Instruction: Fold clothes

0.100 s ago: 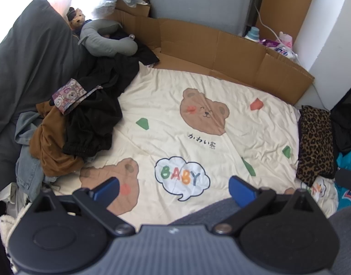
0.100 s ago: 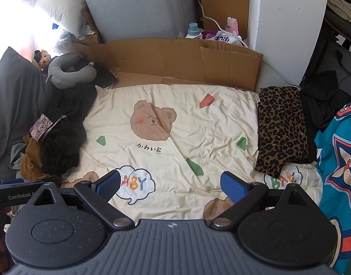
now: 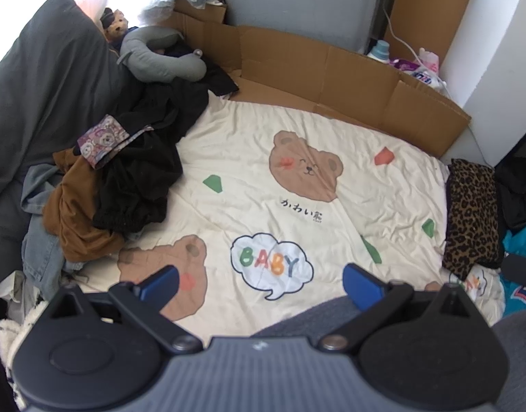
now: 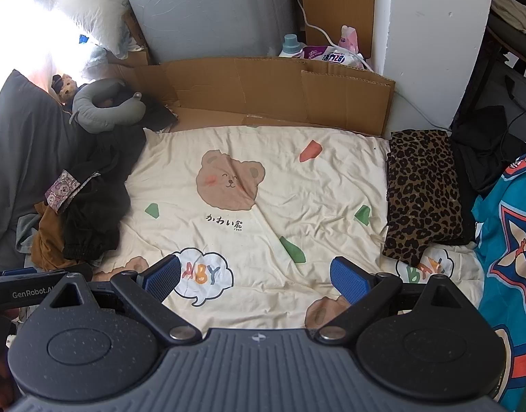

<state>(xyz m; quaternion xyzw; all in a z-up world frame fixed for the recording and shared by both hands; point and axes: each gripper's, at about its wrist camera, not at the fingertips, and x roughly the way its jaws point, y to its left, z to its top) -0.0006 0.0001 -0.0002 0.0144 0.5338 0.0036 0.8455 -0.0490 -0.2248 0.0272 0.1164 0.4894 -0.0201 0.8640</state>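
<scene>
Both pairs of blue fingers stand wide apart with nothing between them: our left gripper (image 3: 259, 283) and our right gripper (image 4: 257, 276) each hang above the near edge of the cream bear sheet (image 3: 297, 185), over its "BABY" cloud print.

Only the right wrist view shows the teal patterned garment (image 4: 510, 226) at length, running down the sheet's right side past the leopard-print cloth (image 4: 424, 192); it also catches the other gripper's body, lettered "GenRobot", low at the sheet's left. Only the left wrist view shows a dark grey cloth (image 3: 307, 316) lying under its own fingers at the sheet's near edge.

We see the heap of unfolded clothes (image 3: 125, 178), black over brown over denim, spilling onto the sheet's left edge, with a grey neck pillow (image 3: 160, 58) behind it. Flattened cardboard (image 4: 280, 92) walls the sheet's far edge. The sheet's middle lies bare between heap and leopard cloth. Both grippers point forward and downward across the sheet.
</scene>
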